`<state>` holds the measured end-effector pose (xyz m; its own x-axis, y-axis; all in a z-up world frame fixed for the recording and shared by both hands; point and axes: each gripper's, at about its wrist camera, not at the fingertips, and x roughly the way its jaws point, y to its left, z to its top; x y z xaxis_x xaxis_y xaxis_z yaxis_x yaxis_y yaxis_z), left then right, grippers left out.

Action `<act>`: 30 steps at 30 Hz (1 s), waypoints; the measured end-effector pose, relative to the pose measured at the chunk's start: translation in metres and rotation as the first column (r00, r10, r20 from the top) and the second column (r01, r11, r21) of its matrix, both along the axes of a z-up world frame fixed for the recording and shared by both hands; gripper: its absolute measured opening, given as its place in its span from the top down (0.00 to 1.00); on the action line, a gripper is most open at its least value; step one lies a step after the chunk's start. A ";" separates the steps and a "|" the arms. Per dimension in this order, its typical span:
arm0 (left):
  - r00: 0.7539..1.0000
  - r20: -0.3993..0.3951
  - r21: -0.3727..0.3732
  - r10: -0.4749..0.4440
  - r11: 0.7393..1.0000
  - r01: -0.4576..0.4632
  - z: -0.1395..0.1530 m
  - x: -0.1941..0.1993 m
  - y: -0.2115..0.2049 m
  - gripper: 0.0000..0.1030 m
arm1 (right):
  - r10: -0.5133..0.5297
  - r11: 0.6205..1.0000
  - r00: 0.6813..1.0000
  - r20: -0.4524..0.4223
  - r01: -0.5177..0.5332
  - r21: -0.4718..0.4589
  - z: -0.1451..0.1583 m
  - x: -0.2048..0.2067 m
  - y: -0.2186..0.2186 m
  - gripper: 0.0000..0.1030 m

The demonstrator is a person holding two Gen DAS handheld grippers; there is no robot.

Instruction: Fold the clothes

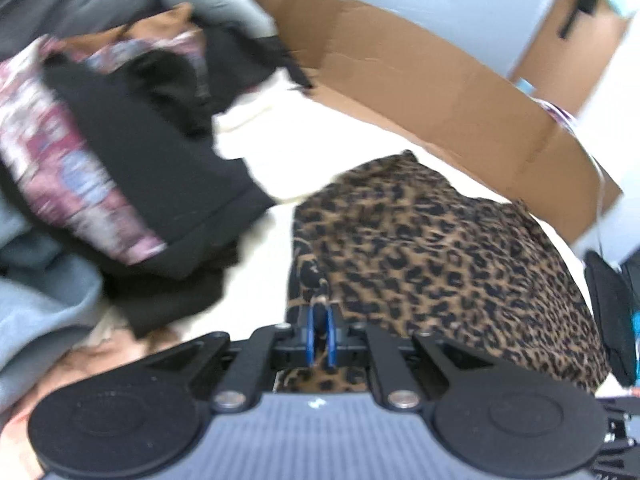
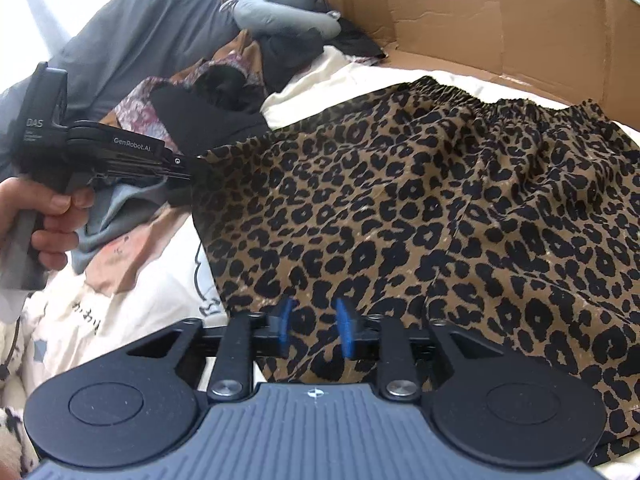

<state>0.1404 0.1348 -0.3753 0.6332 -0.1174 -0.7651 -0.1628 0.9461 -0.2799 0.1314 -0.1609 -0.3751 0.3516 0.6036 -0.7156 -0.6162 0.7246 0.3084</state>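
Left gripper [image 1: 320, 330] pinches the leopard skirt [image 2: 420, 208] at its edge; right gripper [image 2: 312, 330] hangs apart over it.
Skirt fills frame centre, spread flat, not folded; clothes pile [image 2: 224, 80] upper left waits.

The left gripper [image 1: 321, 330] is held level by a hand [image 2: 48, 216] wrapped around its grip, jaws pinched nearly together on cloth, while the right gripper [image 2: 314, 330] is kept low with jaws parted, nothing seen clamped between them.
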 end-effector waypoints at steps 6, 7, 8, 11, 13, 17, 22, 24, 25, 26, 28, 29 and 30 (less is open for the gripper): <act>0.997 -0.003 -0.050 -0.077 0.996 0.076 0.010 0.004 -0.030 0.93 | -0.022 1.000 1.000 -0.002 0.022 0.015 0.002 0.002 -0.003 0.67; 0.996 -0.004 -0.058 -0.090 0.994 0.089 0.011 0.003 -0.035 0.93 | -0.022 1.000 1.000 -0.001 0.022 0.018 0.002 0.003 -0.003 0.67; 0.994 -0.003 -0.065 -0.110 0.992 0.110 0.013 0.004 -0.039 0.93 | -0.020 1.000 1.000 0.000 0.020 0.020 0.002 0.003 -0.002 0.66; 0.984 0.000 -0.070 -0.181 0.981 0.180 0.013 0.006 -0.052 0.93 | -0.008 0.999 1.000 -0.008 0.009 0.041 0.004 0.003 0.000 0.65; 0.981 -0.002 -0.085 -0.196 0.977 0.195 0.013 0.008 -0.057 0.93 | 0.003 0.998 1.000 -0.015 -0.002 0.059 0.005 0.002 0.003 0.65; 0.972 -0.003 -0.126 -0.235 0.964 0.233 0.017 0.008 -0.073 0.93 | 0.011 0.997 1.000 -0.005 -0.011 0.073 0.005 0.002 0.009 0.65; 0.955 -0.029 -0.161 -0.295 0.944 0.287 0.015 0.010 -0.095 0.93 | 0.008 0.995 1.000 -0.003 -0.008 0.102 0.006 0.003 0.010 0.65; 0.951 -0.029 -0.176 -0.307 0.938 0.298 0.016 0.011 -0.103 0.93 | -0.003 0.994 1.000 0.000 0.003 0.112 0.008 0.003 0.009 0.65; 0.950 -0.027 -0.187 -0.310 0.935 0.300 0.016 0.011 -0.105 0.93 | -0.011 0.993 1.000 0.001 0.011 0.117 0.008 0.004 0.007 0.65; 0.949 -0.026 -0.197 -0.314 0.932 0.303 0.017 0.011 -0.109 0.93 | -0.020 0.992 1.000 0.001 0.020 0.123 0.008 0.005 0.006 0.65; 0.945 -0.028 -0.208 -0.327 0.926 0.314 0.019 0.011 -0.115 0.93 | -0.040 0.989 0.999 0.002 0.039 0.140 0.009 0.006 0.002 0.65; 0.942 -0.029 -0.211 -0.335 0.923 0.322 0.019 0.010 -0.118 0.93 | -0.050 0.987 0.999 0.003 0.049 0.152 0.009 0.007 0.001 0.65; 0.937 -0.031 -0.213 -0.347 0.919 0.333 0.020 0.010 -0.122 0.93 | -0.059 0.985 0.998 0.004 0.058 0.160 0.010 0.008 -0.001 0.65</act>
<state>0.1505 0.0128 -0.3553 0.4763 -0.4719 -0.7419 0.1335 0.8728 -0.4694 0.1396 -0.1619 -0.3654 0.3951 0.6881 -0.6087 -0.5774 0.7013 0.4180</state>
